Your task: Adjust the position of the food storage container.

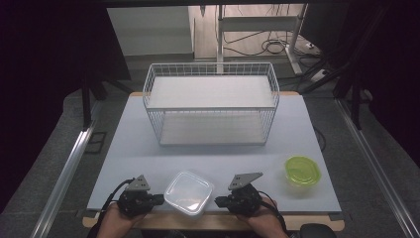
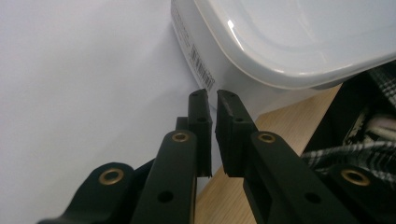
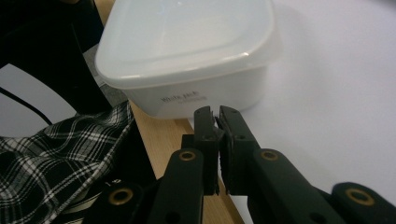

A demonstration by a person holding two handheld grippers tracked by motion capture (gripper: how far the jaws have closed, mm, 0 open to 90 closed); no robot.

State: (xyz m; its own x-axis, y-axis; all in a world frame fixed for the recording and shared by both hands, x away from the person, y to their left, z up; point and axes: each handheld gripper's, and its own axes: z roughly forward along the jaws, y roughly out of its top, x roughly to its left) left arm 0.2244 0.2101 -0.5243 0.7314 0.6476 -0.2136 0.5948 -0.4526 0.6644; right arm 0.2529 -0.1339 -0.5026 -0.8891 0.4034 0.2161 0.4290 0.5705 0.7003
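Observation:
A square white lidded container (image 1: pixel 188 192) sits at the table's near edge between my two grippers. My left gripper (image 1: pixel 159 199) lies just left of it, pointing right, jaws shut and empty. In the left gripper view its tips (image 2: pixel 212 95) stop just short of the container's barcoded side (image 2: pixel 201 60). My right gripper (image 1: pixel 218 201) lies just right of the container, pointing left, also shut on nothing. In the right gripper view its tips (image 3: pixel 215 112) are almost at the container's wall (image 3: pixel 196 93).
A white wire basket (image 1: pixel 211 66) with a shelf stands at the back middle of the pale table (image 1: pixel 138 153). A round green lidded container (image 1: pixel 301 170) sits at the near right. The wooden table edge (image 3: pixel 163 135) and a plaid garment (image 3: pixel 60 149) lie close below.

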